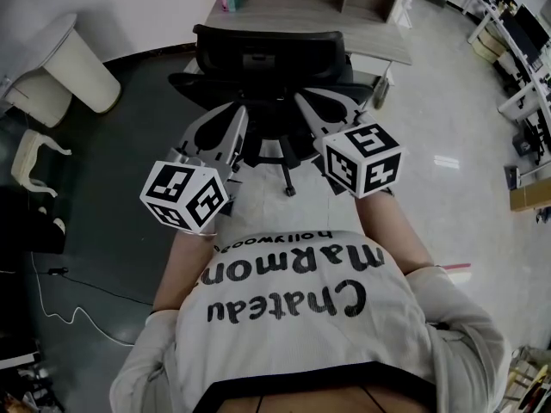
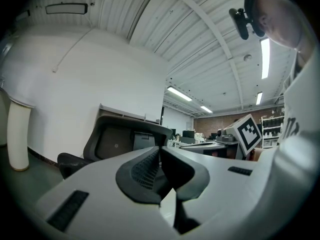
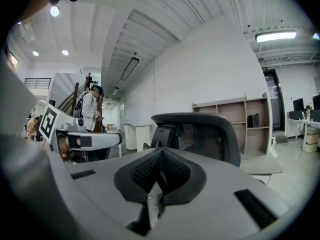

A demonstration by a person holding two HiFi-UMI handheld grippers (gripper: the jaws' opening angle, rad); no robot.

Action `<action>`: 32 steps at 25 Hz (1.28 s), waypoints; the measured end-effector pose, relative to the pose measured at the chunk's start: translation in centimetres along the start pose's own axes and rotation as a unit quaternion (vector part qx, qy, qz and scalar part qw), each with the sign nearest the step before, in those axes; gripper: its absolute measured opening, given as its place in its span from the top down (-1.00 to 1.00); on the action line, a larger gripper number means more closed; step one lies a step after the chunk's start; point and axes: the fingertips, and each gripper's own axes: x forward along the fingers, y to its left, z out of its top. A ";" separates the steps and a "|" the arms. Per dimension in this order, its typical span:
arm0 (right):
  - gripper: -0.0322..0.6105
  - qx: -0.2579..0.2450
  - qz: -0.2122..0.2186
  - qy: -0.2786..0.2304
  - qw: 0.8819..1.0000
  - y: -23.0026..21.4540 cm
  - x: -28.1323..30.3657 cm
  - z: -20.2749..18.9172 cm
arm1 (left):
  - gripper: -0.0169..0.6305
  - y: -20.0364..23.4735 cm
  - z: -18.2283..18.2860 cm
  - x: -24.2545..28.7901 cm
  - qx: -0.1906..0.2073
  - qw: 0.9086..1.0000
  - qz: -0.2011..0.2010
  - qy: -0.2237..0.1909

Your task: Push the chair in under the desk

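Chair status: black mesh-backed office chair (image 1: 267, 63), parked at the near edge of the light wooden table (image 1: 284, 14), backrest facing this way. Left hand-held gripper (image 1: 235, 114) fully closed on nothing, tips right by the left side of the backrest, touching or just short, can't tell which. Same deal with the right hand-held gripper (image 1: 303, 101): closed, empty, up by the right side. White rounded bin (image 1: 82, 63) off to the far left.

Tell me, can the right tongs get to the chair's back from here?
Probably yes. The right tongs are shut and point straight at the chair's backrest, with nothing between them. I can't tell whether they touch it.
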 end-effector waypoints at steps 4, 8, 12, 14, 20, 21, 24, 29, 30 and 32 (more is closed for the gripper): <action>0.87 -0.001 0.001 0.001 1.000 0.0 0.0 -0.1 | 0.87 0.0 -0.1 -0.2 -0.001 1.000 0.003 -0.001; 0.87 0.000 0.004 0.001 1.000 0.2 -0.3 -0.1 | 0.87 -0.3 0.0 -0.5 -0.001 1.000 0.007 -0.002; 0.87 -0.001 0.006 0.000 1.000 0.4 -0.7 0.0 | 0.87 -0.7 0.1 -0.8 0.000 1.000 0.008 -0.002; 0.87 -0.002 0.007 0.000 1.000 0.5 -0.8 0.1 | 0.87 -0.8 0.2 -0.9 0.001 1.000 0.009 -0.003; 0.87 -0.005 0.010 -0.002 1.000 1.0 -1.1 0.1 | 0.87 -1.0 0.3 -1.5 0.002 1.000 0.012 -0.006; 0.87 -0.005 0.010 -0.003 1.000 1.1 -1.1 0.1 | 0.87 -1.1 0.3 -1.5 0.002 1.000 0.012 -0.006; 0.87 0.010 0.002 -0.016 1.000 0.8 -1.1 0.4 | 0.87 -0.9 0.3 -1.7 0.001 1.000 0.013 -0.006; 0.87 0.042 -0.015 -0.035 0.998 -0.2 -1.3 1.0 | 0.87 -0.7 0.4 -1.7 -0.001 1.000 0.013 -0.009; 0.87 0.043 -0.013 -0.034 0.998 -0.2 -1.3 1.0 | 0.87 -0.6 0.4 -1.7 -0.001 1.000 0.013 -0.009; 0.87 0.042 -0.007 -0.030 0.999 0.1 -1.2 0.9 | 0.87 -0.5 0.5 -1.6 -0.001 1.000 0.012 -0.009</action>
